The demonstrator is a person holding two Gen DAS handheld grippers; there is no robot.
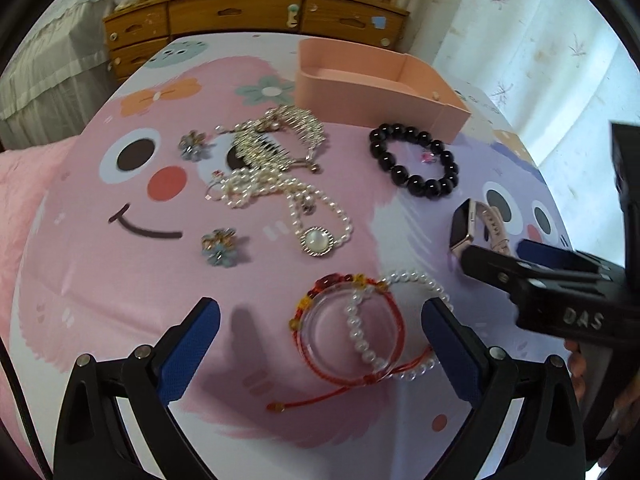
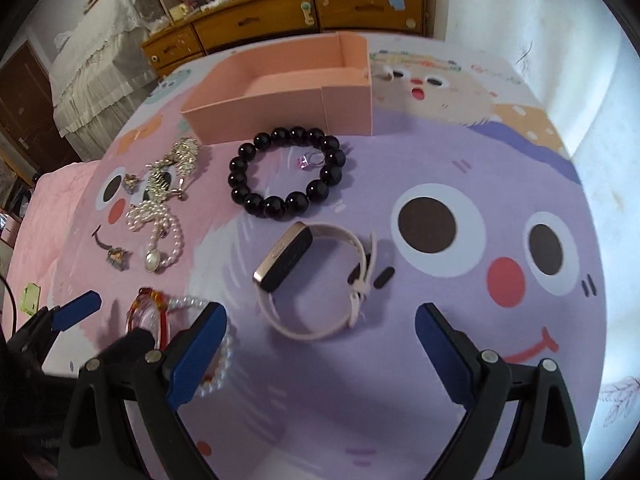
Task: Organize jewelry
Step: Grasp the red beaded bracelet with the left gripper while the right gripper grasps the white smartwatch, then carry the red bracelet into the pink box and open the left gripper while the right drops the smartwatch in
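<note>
Jewelry lies on a cartoon-print cloth. My left gripper [image 1: 320, 320] is open and empty, its jaws on either side of a clear bangle [image 1: 344, 336] with a red cord bracelet [image 1: 332, 284] and a white pearl bracelet [image 1: 400, 320] lying over it. My right gripper [image 2: 320, 320] is open and empty just short of a pink-strap watch [image 2: 312, 276]; it also shows in the left wrist view [image 1: 520, 276]. A black bead bracelet [image 2: 286, 170] rings a small pink-stone ring [image 2: 310, 160]. An open pink box [image 2: 288, 92] stands behind.
A pearl necklace with a round pendant [image 1: 316, 240], a silver hair comb [image 1: 280, 136], two blue flower earrings [image 1: 220, 246] and a small ring [image 1: 214, 190] lie to the left. A wooden dresser [image 1: 256, 12] stands past the table's far edge.
</note>
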